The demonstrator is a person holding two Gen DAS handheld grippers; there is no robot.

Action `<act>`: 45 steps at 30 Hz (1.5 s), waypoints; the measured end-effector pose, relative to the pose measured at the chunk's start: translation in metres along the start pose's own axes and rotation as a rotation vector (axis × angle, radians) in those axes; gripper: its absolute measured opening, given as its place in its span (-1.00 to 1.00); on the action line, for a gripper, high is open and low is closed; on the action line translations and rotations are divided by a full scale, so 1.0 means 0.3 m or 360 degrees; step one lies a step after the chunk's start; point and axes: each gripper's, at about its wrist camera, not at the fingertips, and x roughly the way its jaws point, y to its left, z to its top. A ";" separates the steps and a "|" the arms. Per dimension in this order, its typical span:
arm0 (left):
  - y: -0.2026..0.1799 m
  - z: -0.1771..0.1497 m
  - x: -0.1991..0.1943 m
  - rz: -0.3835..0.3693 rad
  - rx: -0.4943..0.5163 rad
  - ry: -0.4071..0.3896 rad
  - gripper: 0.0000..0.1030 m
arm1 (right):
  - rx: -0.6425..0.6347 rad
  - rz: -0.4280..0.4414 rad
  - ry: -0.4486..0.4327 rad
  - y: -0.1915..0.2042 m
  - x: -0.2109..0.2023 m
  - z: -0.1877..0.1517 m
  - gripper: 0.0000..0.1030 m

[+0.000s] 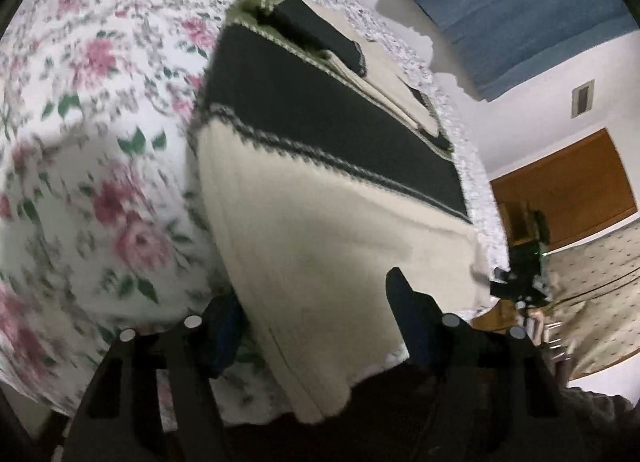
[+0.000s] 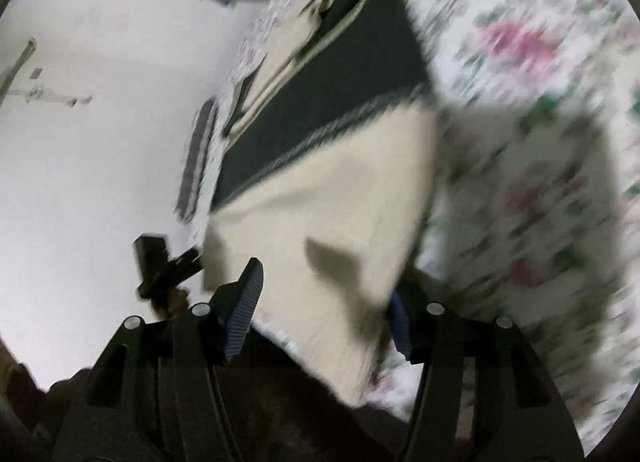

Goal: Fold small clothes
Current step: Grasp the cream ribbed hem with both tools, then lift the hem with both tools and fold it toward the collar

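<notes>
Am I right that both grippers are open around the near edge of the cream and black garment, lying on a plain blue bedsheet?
Not quite: the bedsheet is white with a pink floral print, not plain blue, as the left wrist view shows. The rest holds: the left gripper and right gripper are open around the garment's cream near edge.
</notes>
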 end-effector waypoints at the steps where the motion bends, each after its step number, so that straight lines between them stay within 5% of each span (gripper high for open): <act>1: -0.002 -0.004 0.003 -0.0017 -0.0008 0.0000 0.25 | -0.0029 -0.0004 0.0020 0.012 0.012 -0.009 0.12; 4: -0.002 -0.014 0.032 -0.0060 -0.0066 0.0029 -0.12 | -0.0054 -0.0004 0.0043 0.031 0.032 -0.025 0.10; 8: -0.034 -0.032 0.033 0.0089 0.0037 0.0030 -0.46 | -0.0068 -0.0052 0.0072 0.036 0.041 -0.051 -0.17; 14: -0.104 -0.057 0.061 0.0271 0.0296 0.0045 -0.54 | -0.0052 -0.0141 0.0066 0.026 0.041 -0.077 -0.80; 22: -0.096 0.066 -0.013 -0.0008 0.0186 -0.0068 -0.80 | -0.0148 0.0018 -0.0129 0.130 -0.034 -0.003 -0.87; 28: -0.138 0.333 -0.084 -0.0227 0.0142 -0.0290 -0.80 | -0.0324 0.0139 -0.0264 0.273 -0.086 0.210 -0.87; 33: -0.114 0.626 -0.005 -0.0216 0.0143 -0.0396 -0.80 | -0.0323 0.0209 -0.0308 0.280 -0.043 0.531 -0.87; 38: 0.011 0.874 0.188 -0.0143 0.0035 -0.0336 -0.80 | -0.0164 0.0191 -0.0297 0.151 0.048 0.790 -0.87; 45: 0.096 0.970 0.327 -0.0091 -0.0017 -0.0170 -0.80 | 0.0067 0.0085 -0.0220 -0.059 0.210 0.981 -0.87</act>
